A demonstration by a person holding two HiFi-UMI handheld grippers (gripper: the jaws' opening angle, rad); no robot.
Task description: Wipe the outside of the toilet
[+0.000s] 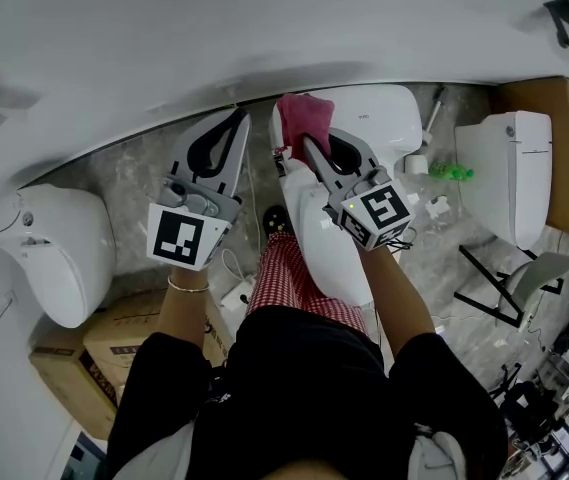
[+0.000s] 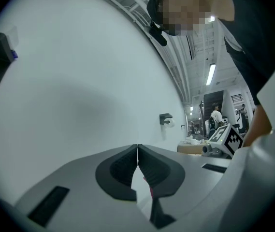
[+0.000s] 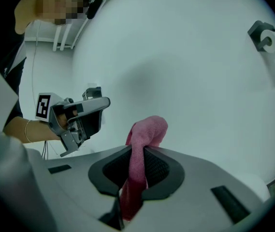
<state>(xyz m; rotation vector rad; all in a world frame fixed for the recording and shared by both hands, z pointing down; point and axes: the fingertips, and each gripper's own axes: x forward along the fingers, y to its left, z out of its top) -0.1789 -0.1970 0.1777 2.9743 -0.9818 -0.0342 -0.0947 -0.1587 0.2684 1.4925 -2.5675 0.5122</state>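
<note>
Black sleeves (image 1: 159, 368) reach toward 2 tongs. Left tongs (image 1: 236, 120) are closed on nothing, beside the right tongs (image 1: 306, 144), which pinch a cloth (image 1: 307, 114). Toilet (image 1: 326, 248) sits just below them. Only a narrow fold is clamped, so hard rubbing could drag it free.

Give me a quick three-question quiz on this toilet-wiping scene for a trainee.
1. Fill in: the right gripper is shut on a pink ____.
2. True or false: the left gripper has its jaws wide apart.
3. How many white toilets show in the head view? A one, B three, C five.
Key: 1 cloth. 2 false; they are together and hold nothing. 3 B: left toilet, middle toilet, right toilet.
</note>
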